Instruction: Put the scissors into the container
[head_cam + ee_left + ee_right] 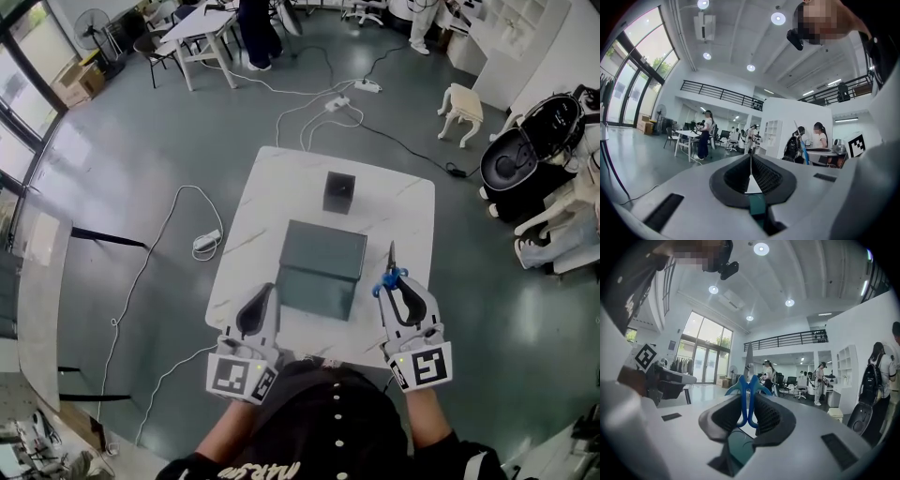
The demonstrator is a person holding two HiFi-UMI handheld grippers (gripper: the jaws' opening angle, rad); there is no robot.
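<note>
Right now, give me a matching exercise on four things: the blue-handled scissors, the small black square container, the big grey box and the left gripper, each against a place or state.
1. blue-handled scissors
2. small black square container
3. big grey box
4. left gripper

A. middle of the white table
B. jaws together, nothing between them
C. far end of the white table
D. clamped in the right gripper, blades pointing away from the person

Pairs: 1-D, 2-C, 3-A, 4-B.
</note>
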